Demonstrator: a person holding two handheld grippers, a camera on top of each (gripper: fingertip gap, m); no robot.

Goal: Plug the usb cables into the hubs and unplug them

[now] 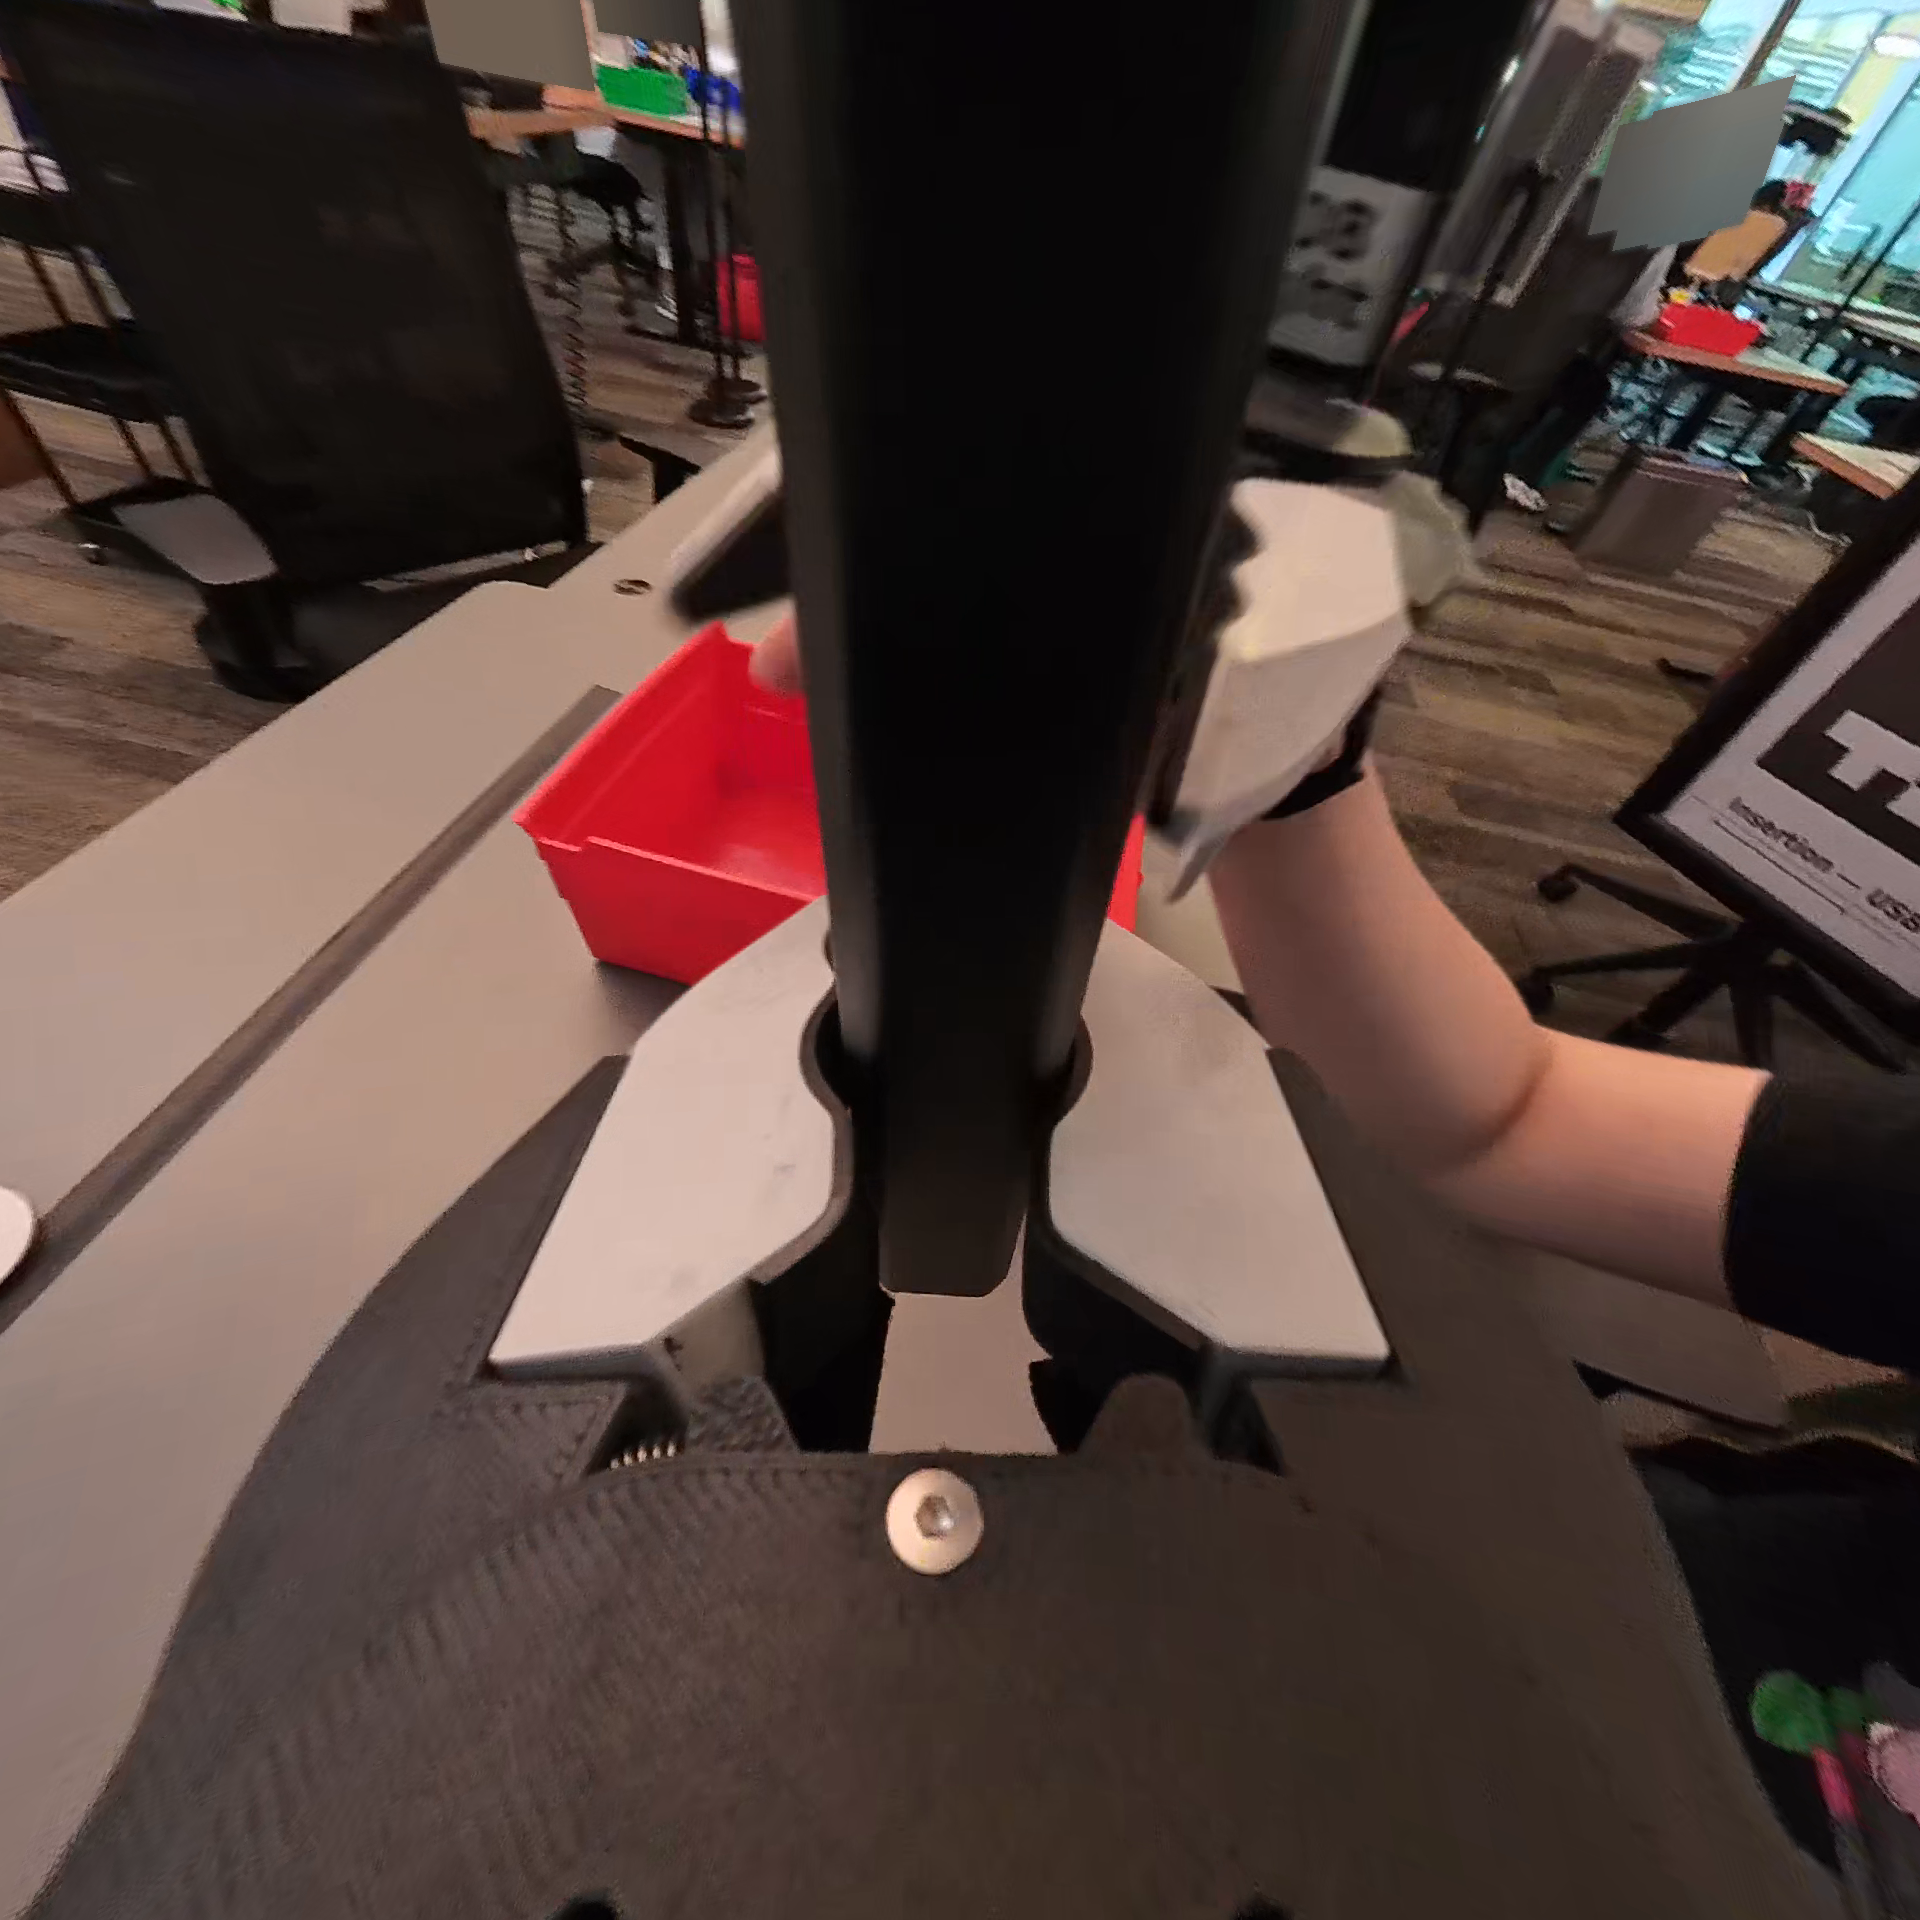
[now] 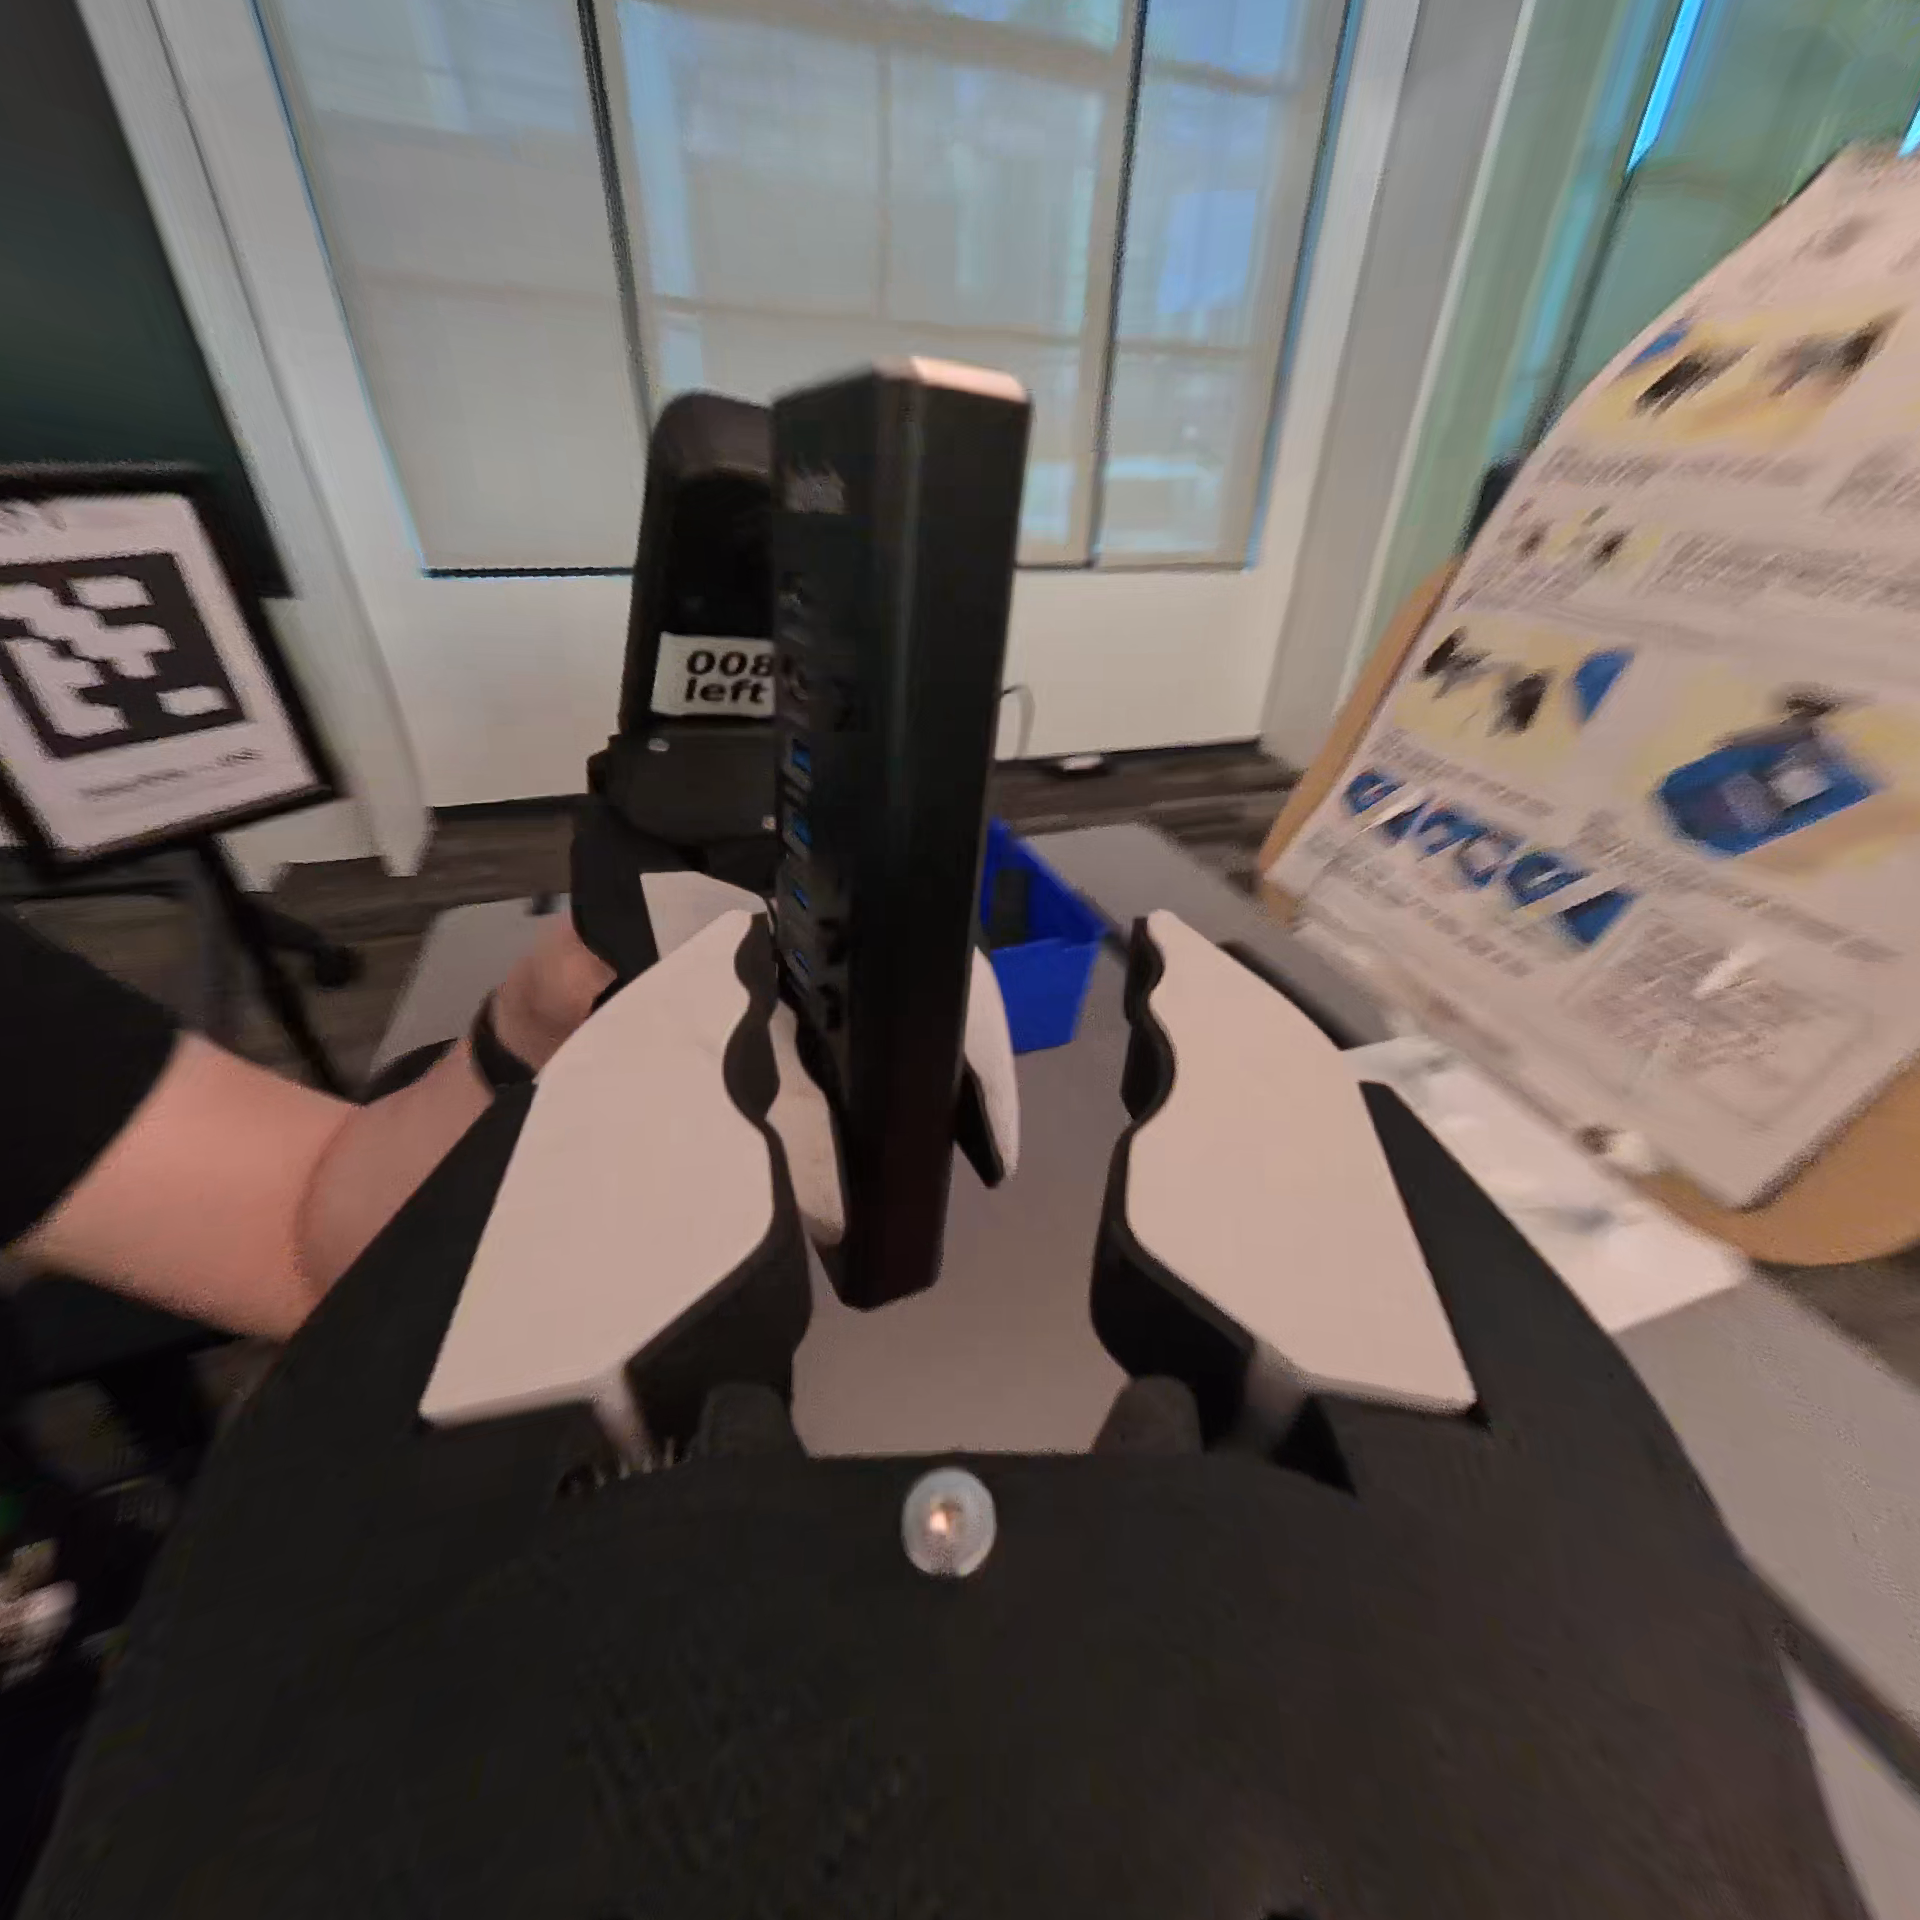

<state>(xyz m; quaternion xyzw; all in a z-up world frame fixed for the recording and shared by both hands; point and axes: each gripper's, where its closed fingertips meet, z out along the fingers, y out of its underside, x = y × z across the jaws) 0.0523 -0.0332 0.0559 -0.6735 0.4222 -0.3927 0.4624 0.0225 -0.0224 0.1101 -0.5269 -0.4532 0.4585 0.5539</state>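
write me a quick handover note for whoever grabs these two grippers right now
Left gripper: shut on the black usb hub, holding it upright above the grey table.
Right gripper: open, empty, facing the hub from close by, fingers either side of its lower end without touching.
Red bin sits behind the hub; blue bin farther off.
Done: hub picked up. No cable visible in either view, and the visible ports look empty.
Left: fetch a cable, plug in, unplug.

The left gripper [image 1: 951, 1101] clamps a black hub [image 1: 987, 582] standing upright. Behind it a red bin [image 1: 675, 821] sits on the grey table [image 1: 260, 831]. The right gripper [image 1: 1288, 665] hangs just right of the hub.
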